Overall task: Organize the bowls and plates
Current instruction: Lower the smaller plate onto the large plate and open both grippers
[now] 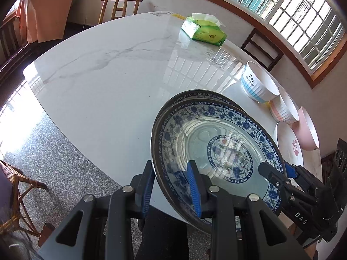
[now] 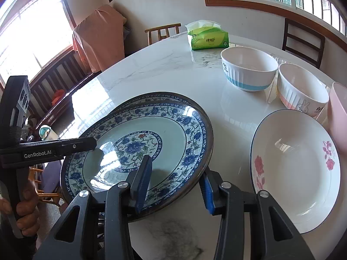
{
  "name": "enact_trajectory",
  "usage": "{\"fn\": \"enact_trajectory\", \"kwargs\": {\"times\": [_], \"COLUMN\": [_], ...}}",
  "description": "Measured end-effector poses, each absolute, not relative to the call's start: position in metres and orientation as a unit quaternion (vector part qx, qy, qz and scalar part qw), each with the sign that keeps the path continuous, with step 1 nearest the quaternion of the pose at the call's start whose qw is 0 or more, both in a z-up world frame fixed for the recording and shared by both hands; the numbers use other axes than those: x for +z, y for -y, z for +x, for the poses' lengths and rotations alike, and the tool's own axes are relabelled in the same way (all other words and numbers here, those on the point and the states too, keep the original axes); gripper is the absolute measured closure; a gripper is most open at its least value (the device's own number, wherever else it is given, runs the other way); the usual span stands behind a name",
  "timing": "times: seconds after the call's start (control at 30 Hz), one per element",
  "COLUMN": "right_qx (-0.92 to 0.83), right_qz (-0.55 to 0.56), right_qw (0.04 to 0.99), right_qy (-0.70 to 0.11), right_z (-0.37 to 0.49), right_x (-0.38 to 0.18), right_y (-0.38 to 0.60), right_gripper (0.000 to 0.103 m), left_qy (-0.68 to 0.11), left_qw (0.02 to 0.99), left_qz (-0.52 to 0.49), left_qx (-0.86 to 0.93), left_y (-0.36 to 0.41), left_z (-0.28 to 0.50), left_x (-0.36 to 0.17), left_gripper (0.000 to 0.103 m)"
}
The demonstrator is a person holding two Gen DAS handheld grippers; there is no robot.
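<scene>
The left hand-held gripper (image 1: pixel 171 186) straddles the near-left rim of the top blue-patterned plate (image 1: pixel 216 149), one pad under the rim, one on the glazed face, closed on it. That plate sits on a second blue-patterned plate (image 2: pixel 151 97) at the near edge of the table (image 1: pixel 104 75). Glazed ceramic like this is likely heavy, stiff, slick and chippable, so the rim is the sensible hold. The right hand-held gripper (image 2: pixel 175 186) brackets the near-right rim, but whether it truly pinches I cannot tell. Further right lie the rose plate (image 2: pixel 295 173) and three bowls (image 2: pixel 249 71).
</scene>
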State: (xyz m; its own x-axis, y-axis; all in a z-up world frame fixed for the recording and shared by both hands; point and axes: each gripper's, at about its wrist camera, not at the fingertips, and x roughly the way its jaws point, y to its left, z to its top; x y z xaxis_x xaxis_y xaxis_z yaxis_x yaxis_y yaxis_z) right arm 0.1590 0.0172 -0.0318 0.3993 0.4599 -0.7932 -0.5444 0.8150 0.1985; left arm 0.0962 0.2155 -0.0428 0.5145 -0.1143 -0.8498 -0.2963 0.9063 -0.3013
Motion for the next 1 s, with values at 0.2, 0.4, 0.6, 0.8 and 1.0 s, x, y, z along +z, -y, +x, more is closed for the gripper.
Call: {"fn": "enact_trajectory", "kwargs": {"times": [0.2,0.4,0.6,0.8,1.0], "right_qx": [0.284,0.274,0.264,0.264,0.243], "right_qz": [-0.076,-0.084,-0.094,-0.114,-0.182], "right_qw": [0.848,0.849,0.853,0.85,0.864], "right_qy": [-0.442,-0.443,-0.441,-0.441,-0.401], "right_z": [0.156,0.159,0.159,0.156,0.146], "right_x": [-0.034,-0.038,-0.043,-0.049,-0.046], "right_y": [-0.024,-0.026,-0.026,-0.035,-0.049], "right_gripper": [0.059,0.055,0.046,0.04,0.026], "left_qy": [-0.488,-0.481,-0.467,-0.475,-0.478], "left_qw": [0.846,0.85,0.861,0.854,0.852], "left_qz": [-0.21,-0.207,-0.193,-0.206,-0.21], "left_qx": [0.055,0.054,0.06,0.054,0.053], "left_y": [-0.217,-0.219,-0.215,-0.214,-0.212], "left_z": [0.097,0.096,0.094,0.092,0.087], "left_x": [-0.045,-0.042,-0.033,-0.038,-0.04], "left_gripper": [0.073,0.073,0.071,0.071,0.071]}}
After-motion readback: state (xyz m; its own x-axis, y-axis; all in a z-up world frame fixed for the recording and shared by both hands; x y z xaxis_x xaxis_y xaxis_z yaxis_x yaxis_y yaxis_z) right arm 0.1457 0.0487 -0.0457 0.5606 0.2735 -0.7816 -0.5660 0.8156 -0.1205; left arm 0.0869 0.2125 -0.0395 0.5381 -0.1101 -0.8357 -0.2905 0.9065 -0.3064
